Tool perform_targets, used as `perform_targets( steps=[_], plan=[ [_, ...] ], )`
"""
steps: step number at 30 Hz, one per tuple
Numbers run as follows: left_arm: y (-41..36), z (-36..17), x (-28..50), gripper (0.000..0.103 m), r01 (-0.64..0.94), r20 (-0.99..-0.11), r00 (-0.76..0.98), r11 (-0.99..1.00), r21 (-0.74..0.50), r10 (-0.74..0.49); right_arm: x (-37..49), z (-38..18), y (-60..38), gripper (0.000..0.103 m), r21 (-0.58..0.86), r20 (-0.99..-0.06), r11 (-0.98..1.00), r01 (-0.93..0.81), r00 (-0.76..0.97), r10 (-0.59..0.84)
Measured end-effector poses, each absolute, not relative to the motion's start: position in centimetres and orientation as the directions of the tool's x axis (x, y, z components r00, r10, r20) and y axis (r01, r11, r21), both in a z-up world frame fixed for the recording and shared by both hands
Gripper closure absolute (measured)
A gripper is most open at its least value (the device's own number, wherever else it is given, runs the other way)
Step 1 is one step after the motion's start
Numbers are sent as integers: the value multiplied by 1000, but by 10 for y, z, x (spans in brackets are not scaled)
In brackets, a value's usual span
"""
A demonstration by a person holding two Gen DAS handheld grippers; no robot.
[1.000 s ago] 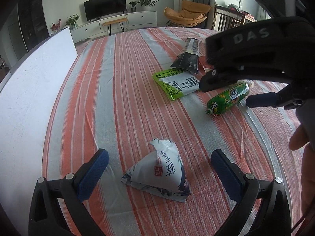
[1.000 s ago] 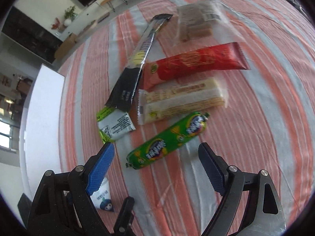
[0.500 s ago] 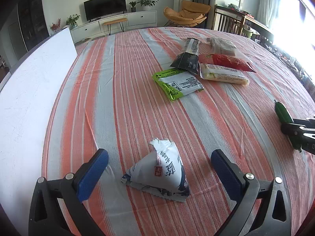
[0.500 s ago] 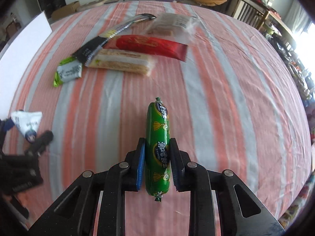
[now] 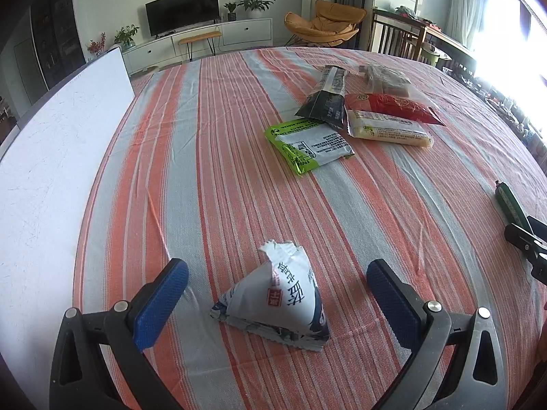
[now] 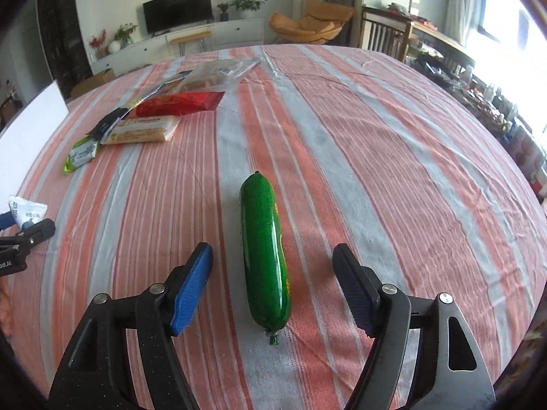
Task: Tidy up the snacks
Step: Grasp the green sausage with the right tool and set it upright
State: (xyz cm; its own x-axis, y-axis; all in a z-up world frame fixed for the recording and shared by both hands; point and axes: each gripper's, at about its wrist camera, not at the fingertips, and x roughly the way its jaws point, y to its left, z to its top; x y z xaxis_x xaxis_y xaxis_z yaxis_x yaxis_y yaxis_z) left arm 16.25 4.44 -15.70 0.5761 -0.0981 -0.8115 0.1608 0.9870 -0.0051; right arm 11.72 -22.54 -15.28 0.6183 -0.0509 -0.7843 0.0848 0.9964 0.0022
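A green sausage snack (image 6: 265,253) lies on the striped cloth between the fingers of my right gripper (image 6: 273,285). Its jaws are opening and the pads stand clear of the sausage on both sides. In the left wrist view the sausage (image 5: 511,203) shows at the far right edge. A white triangular packet (image 5: 278,302) sits between the fingers of my left gripper (image 5: 277,294), which is open and not touching it. Farther back lie a green-and-white packet (image 5: 309,145), a black packet (image 5: 324,100), a red packet (image 5: 389,106), a pale biscuit packet (image 5: 388,131) and a clear bag (image 5: 384,78).
A white board (image 5: 58,157) runs along the left side of the table. The red-and-grey striped tablecloth (image 6: 376,157) covers the whole top. Chairs, a TV unit and plants stand beyond the far edge.
My right gripper took the green sausage from beside the other snacks, carried it to the right side of the table, and has let it go there. The left gripper stayed still.
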Motion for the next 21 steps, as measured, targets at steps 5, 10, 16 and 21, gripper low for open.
perform_targets(
  steps=[5,10,16,21],
  plan=[
    [44,-157,162,0,161,-811,576,987,-5,-98,118,-152,-226,20,5,-786,996,84,616,-48],
    [44,-157,162,0,161,-811,576,987,-5,-98,118,-153,-228,19,7,-786,996,84,617,-47],
    [44,-157,163,0,161,-812,576,987,-5,-98,118,-152,-228,19,7,-786,996,85,616,-47],
    [45,-157,163,0,161,-812,576,987,-6,-99,118,-153,-229,18,5,-787,996,87,615,-50]
  ],
)
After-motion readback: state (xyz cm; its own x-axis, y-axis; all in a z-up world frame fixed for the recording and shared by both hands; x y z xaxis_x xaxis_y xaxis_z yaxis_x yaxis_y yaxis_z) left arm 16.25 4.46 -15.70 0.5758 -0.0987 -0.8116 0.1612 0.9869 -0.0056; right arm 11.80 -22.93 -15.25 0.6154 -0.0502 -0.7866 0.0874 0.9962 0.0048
